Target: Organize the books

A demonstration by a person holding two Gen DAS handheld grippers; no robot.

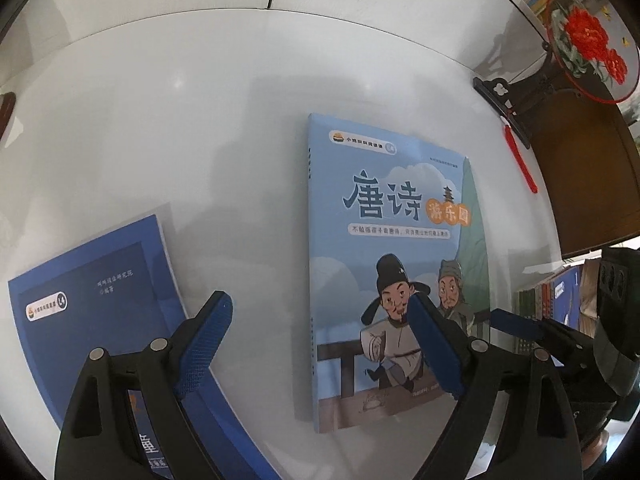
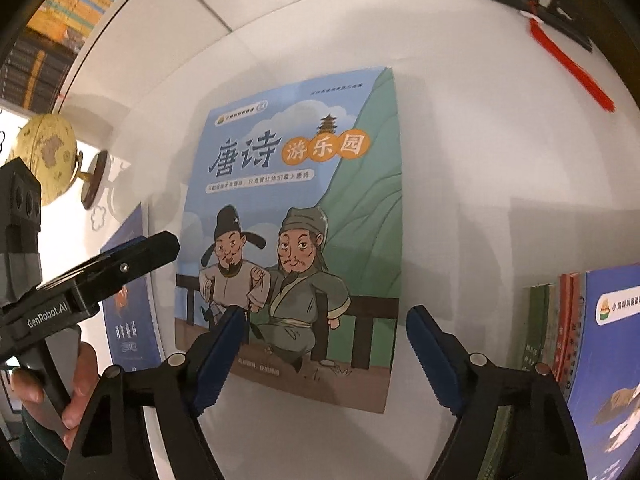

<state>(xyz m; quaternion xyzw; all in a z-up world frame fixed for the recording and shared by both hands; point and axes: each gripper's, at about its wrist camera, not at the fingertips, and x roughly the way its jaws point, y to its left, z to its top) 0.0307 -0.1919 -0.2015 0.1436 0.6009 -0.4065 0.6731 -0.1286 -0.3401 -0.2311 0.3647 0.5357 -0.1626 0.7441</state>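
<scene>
A light-blue picture book [image 1: 392,264] with two cartoon men on its cover lies flat on the white table [image 1: 200,120]; it also shows in the right wrist view [image 2: 296,216]. A dark-blue book [image 1: 96,320] lies to its left, also seen in the right wrist view [image 2: 130,300]. My left gripper [image 1: 320,316] is open and empty, hovering between the two books, its right finger over the light-blue cover. My right gripper [image 2: 324,328] is open and empty over the light-blue book's near edge. The right gripper also shows in the left wrist view [image 1: 520,326], and the left gripper in the right wrist view [image 2: 140,252].
A row of upright books [image 2: 560,340] stands at the right, also in the left wrist view [image 1: 552,300]. A round embroidered fan on a dark stand [image 1: 584,40] with a red tassel [image 1: 520,160] sits at the back right. A globe [image 2: 46,160] stands left. Bookshelves [image 2: 52,20] lie behind.
</scene>
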